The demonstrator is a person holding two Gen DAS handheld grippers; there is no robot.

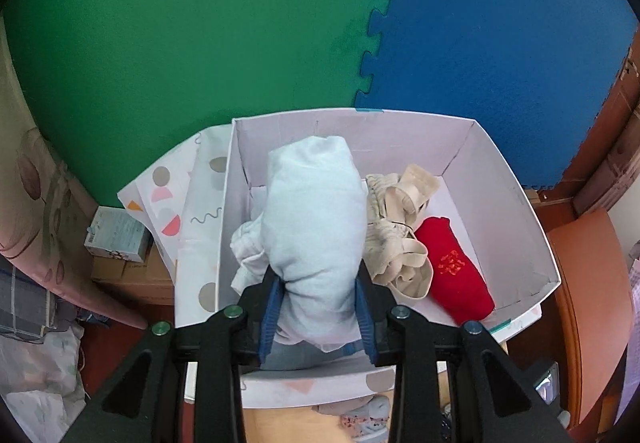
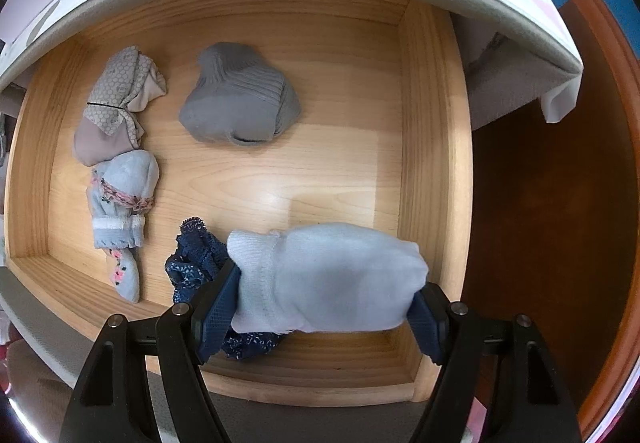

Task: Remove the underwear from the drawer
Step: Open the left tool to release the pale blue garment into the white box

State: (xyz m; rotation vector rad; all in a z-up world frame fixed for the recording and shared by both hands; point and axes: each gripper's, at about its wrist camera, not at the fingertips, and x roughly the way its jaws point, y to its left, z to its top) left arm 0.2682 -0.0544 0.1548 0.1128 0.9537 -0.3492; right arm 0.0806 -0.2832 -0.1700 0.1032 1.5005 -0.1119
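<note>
While the left gripper clamps a pale blue rolled garment over the white cardboard box, the right gripper grips a second pale blue bundle low inside the wooden drawer.

Item 1, box contents: red folded piece, beige strapped piece, white crumpled piece. Judged already transferred.

Item 2, held by left tool: rolled garment, pinched at its near end between the blue pads, hanging above the box interior; not yet set down.

Item 3, drawer contents remaining: grey ribbed piece, taupe honeycomb-print piece, light blue piece with floral trim, navy lace piece lying partly under the held bundle.

Item 4, held by right tool: bundle spanning the jaws sideways, pads pressing both ends; whether it has cleared the drawer floor cannot be told.

Progress, as a judgement: roughly midway; three pieces boxed, two in hand, four left.

View notes: left wrist view alone shows the box and the green and blue foam mat; right wrist view alone shows the drawer interior and its remaining stock.
</note>
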